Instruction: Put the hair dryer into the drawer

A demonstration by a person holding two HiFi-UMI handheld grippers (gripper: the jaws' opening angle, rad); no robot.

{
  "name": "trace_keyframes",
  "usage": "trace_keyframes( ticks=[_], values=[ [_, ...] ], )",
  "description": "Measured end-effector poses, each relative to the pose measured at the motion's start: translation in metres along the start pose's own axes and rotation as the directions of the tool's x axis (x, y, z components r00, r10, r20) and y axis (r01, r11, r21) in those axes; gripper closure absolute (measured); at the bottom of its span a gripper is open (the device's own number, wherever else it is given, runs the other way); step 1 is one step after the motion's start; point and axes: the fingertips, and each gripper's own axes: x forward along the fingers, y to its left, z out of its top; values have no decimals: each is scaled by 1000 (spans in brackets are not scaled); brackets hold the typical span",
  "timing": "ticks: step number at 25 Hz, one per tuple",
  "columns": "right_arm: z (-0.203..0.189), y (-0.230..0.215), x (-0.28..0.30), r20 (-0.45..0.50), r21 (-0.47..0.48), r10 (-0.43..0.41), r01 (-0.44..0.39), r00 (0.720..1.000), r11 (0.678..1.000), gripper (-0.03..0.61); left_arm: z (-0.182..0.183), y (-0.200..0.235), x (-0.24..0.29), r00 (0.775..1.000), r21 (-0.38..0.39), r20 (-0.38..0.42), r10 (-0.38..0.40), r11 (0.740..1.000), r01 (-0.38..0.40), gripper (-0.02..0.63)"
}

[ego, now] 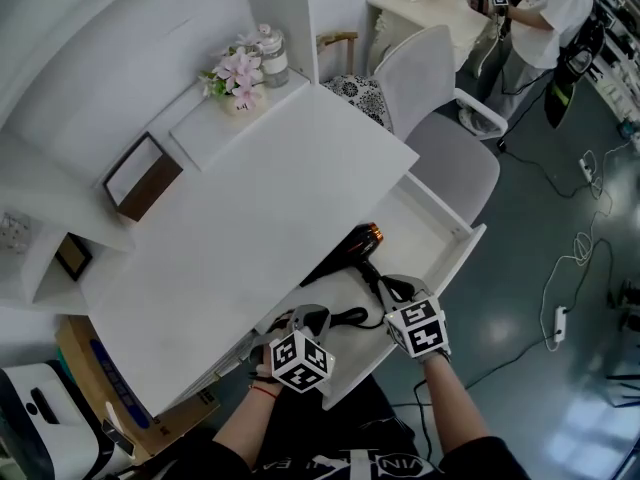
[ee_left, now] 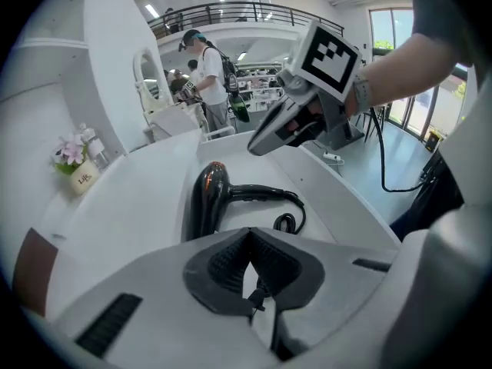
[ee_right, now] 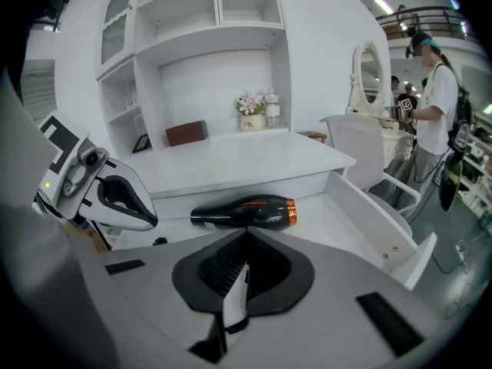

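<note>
A black hair dryer with an orange nozzle ring lies on its side inside the open white drawer, close under the desk edge. Its handle and coiled cord trail toward the drawer's front. My left gripper hangs above the drawer's front left, shut, nothing between its jaws. My right gripper hovers over the drawer's front right, also shut and empty. The dryer lies just beyond both sets of jaws, apart from them.
White desk top carries a flower vase and a brown box at the back. A white chair stands past the drawer. A cardboard box sits on the floor at left, cables at right. A person stands far off.
</note>
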Motion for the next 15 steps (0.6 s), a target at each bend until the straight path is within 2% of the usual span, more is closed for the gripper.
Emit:
trace_keyframes(
  ticks=[4,7,10,15],
  values=[
    [5,4,-21,68,36,-8,6,998,999,574,4,6,-14,998,-31,48,28,999,-27,609],
    [9,4,-37,122,85,-30,19,992,996,574,12,11,-26,992,-101,115,53,994,-41,609],
    [11,3,-51,171,131,-49,26,984,991,574,20,21,-39,977,-173,184,111,982,-79,609],
    [18,6,-72,226,147,-72,39,971,988,574,31,33,-64,945,-172,247,212,970,-173,609]
  ],
)
